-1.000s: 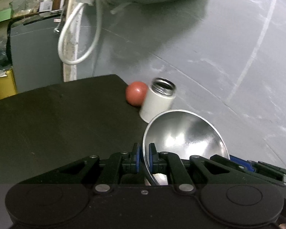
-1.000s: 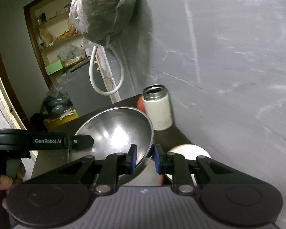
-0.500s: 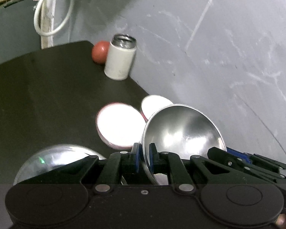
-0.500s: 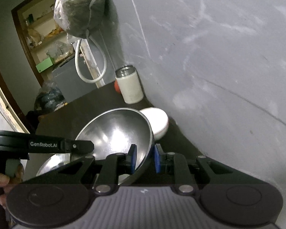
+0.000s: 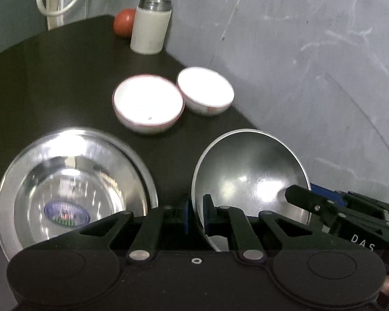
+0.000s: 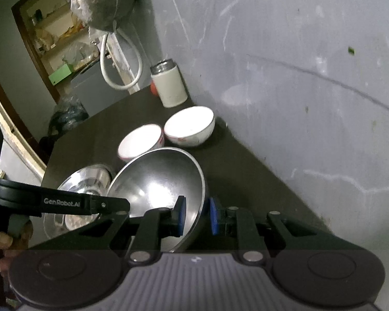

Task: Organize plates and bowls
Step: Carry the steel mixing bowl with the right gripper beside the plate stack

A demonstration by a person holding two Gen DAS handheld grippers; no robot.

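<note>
Likely home kitchen: bowls (image 5: 147, 103), flask (image 5: 151, 26) on table (image 5: 51, 77); pantry shelves (image 6: 54, 36).

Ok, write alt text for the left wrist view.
The left claw pinches the rim of a tilted shiny steel bowl, whose far rim the right claw also grips. On the dark table sit a round steel plate, two white ceramic bowls and a cream flask.

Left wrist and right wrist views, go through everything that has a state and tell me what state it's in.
Left tongs: shut on the steel bowl's rim.
Right tongs: shut on the opposite rim.
Steel bowl: held tilted, empty.
Steel plate: flat on the table, empty.
Two white bowls: upright, side by side, unstacked.
White flask: upright, lid off.
</note>
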